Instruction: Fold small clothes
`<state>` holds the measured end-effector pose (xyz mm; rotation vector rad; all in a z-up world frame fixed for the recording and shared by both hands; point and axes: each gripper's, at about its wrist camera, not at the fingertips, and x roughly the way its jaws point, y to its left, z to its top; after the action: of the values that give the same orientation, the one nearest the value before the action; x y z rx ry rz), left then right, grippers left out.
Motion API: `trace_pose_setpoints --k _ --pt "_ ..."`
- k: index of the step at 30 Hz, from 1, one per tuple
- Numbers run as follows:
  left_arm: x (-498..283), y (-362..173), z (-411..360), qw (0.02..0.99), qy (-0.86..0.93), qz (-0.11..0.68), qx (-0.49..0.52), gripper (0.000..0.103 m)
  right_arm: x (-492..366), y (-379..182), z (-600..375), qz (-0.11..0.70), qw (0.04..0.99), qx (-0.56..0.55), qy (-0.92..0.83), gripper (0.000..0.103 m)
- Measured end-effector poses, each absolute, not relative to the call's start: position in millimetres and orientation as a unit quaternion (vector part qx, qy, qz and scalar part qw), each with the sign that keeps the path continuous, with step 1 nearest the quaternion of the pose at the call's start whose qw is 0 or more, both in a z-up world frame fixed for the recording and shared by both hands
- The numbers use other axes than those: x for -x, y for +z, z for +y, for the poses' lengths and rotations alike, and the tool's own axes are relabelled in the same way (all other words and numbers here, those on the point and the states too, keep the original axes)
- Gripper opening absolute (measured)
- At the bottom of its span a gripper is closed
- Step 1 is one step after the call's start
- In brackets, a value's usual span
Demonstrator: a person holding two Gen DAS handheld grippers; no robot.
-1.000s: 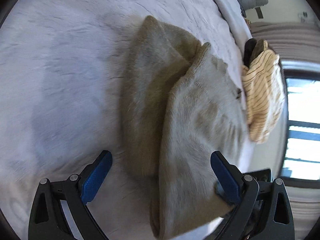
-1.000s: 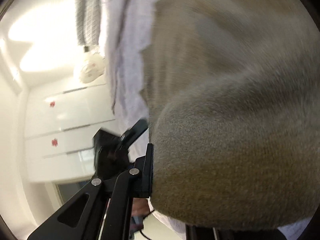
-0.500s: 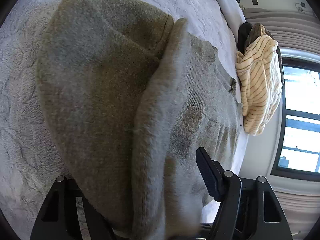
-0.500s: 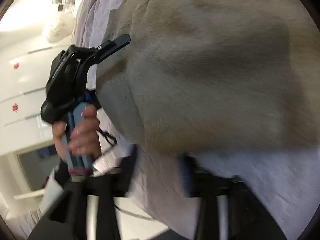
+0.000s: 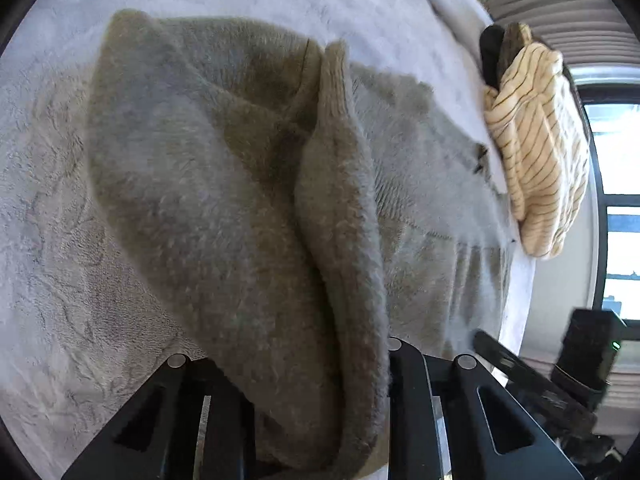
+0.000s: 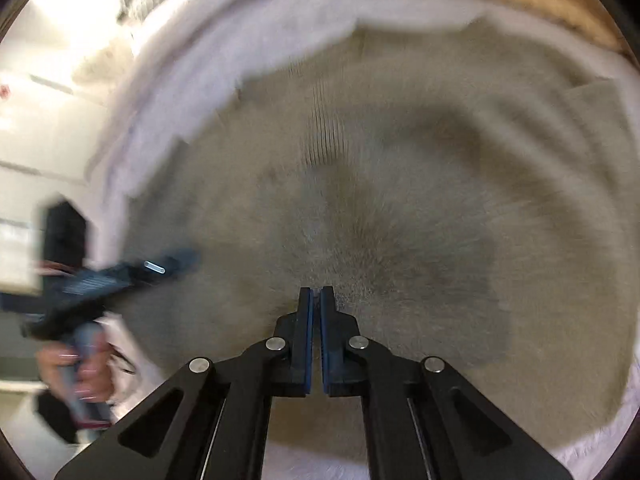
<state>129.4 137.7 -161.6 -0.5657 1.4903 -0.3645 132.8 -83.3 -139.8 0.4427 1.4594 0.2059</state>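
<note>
Left gripper (image 5: 304, 408), seen from its own wrist cam, grips a thick fold of the grey-brown fleece garment (image 5: 224, 200); its jaws have just been closing, w/ the fabric bunched between them and hiding the pads. Rest of the garment spreads ahead of that claw over the white textured bedspread (image 5: 52, 264). Beyond it, ahead and to the right, a cream striped garment (image 5: 536, 152) sits near the bed's edge, w/ a dark item behind it. Right gripper (image 6: 316, 300) has its blue-padded jaws clenched together, nothing between them, after just closing; tips point down at the fleece, which fills the area ahead of that claw. Whether the tips touch it can't be told; pic is motion-blurred. To that claw's left, a hand (image 6: 80, 368) holds the other gripper's handle at the fleece's edge.
</note>
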Motion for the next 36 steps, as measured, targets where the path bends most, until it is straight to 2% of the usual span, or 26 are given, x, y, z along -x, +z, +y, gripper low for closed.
trace_pose_setpoints --k 4,9,16,20,22,26,27,28,29,31,32,36 --pt "-125 -133 130 0.711 -0.171 0.639 0.239 0.024 -133 -149 -76 0.662 0.721 -0.176 0.107 0.004" --pt "-126 -84 97 0.737 -0.211 0.6 0.229 0.024 -130 -144 -104 0.654 0.702 -0.25 0.132 0.004" --pt "-137 -30 0 0.74 -0.302 0.572 0.183 0.024 -107 -121 -191 0.601 0.715 -0.347 0.086 0.004" --pt "-136 -31 -75 0.74 -0.33 0.578 0.103 0.024 -92 -127 -242 0.581 0.707 -0.398 0.059 0.005" --pt "-133 -43 -125 0.734 -0.34 0.586 0.054 0.024 -86 -134 -251 0.586 0.702 -0.402 0.047 0.005" --pt "-124 -74 -171 0.726 -0.32 0.609 -0.006 0.025 -77 -149 -265 0.581 0.683 -0.44 0.051 0.005" --pt "-122 -82 -177 0.725 -0.311 0.615 -0.014 0.028 -76 -152 -265 0.579 0.681 -0.445 0.053 0.005" --pt "-121 -88 -183 0.723 -0.306 0.62 -0.014 0.038 -75 -154 -267 0.578 0.68 -0.449 0.055 0.005" --pt "-120 -90 -185 0.721 -0.305 0.622 -0.007 0.053 -73 -157 -270 0.576 0.678 -0.453 0.057 0.005" --pt "-116 -85 -186 0.725 -0.312 0.614 0.02 0.068 -77 -162 -269 0.574 0.673 -0.463 0.061 0.005" --pt "-114 -83 -188 0.726 -0.317 0.61 0.024 0.072 -79 -164 -271 0.572 0.669 -0.471 0.063 0.005" --pt "-107 -67 -204 0.723 -0.348 0.597 0.014 0.072 -76 -173 -269 0.56 0.66 -0.497 0.063 0.006"
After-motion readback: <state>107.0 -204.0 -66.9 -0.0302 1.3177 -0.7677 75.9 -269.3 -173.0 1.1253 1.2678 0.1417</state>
